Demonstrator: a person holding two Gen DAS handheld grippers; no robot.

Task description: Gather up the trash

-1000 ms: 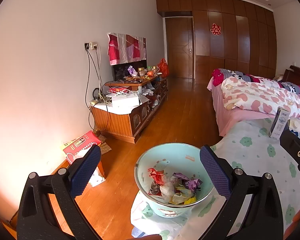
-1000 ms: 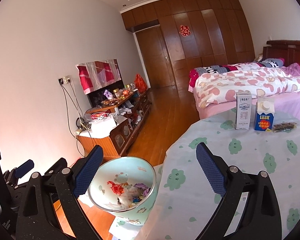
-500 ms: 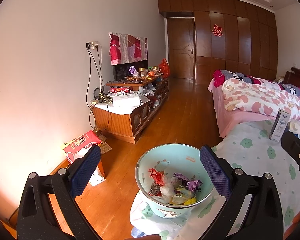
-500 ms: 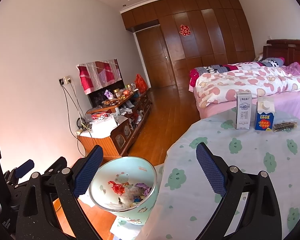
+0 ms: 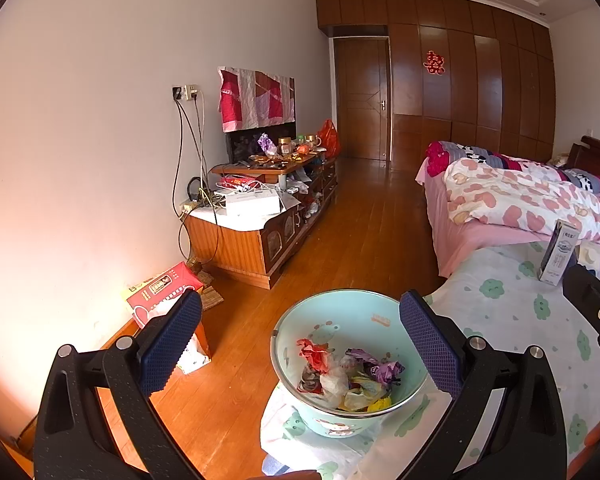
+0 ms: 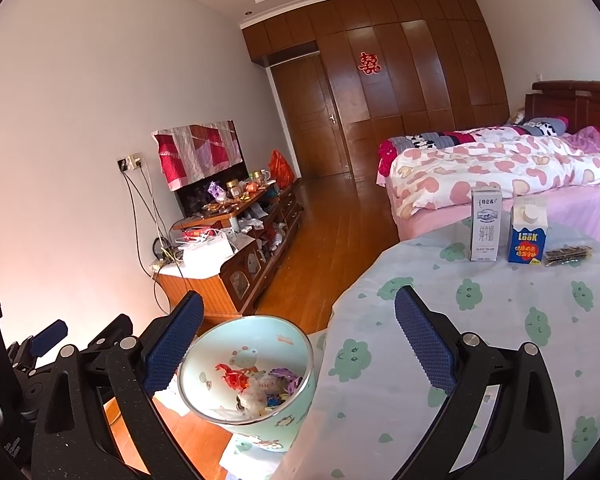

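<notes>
A light-blue bowl (image 5: 332, 324) holds several crumpled wrappers (image 5: 348, 376); it sits beside the table's left edge. It also shows in the right wrist view (image 6: 288, 344). My left gripper (image 5: 300, 344) is open and empty, held above the bowl. My right gripper (image 6: 296, 344) is open and empty over the table's left edge. On the table (image 6: 500, 320) with a cloud-print cloth stand a white milk carton (image 6: 485, 226), a blue carton (image 6: 527, 236) and a dark snack packet (image 6: 568, 255).
A wooden TV cabinet (image 5: 260, 216) cluttered with items stands along the left wall. A bed (image 5: 520, 200) with a pink quilt is at the right. A red box (image 5: 162, 292) lies on a low stand by the wall. Wooden floor runs to the door.
Both views have shifted only slightly; the left gripper has tilted a little. The bowl and cartons have not moved, and both grippers stay open.
</notes>
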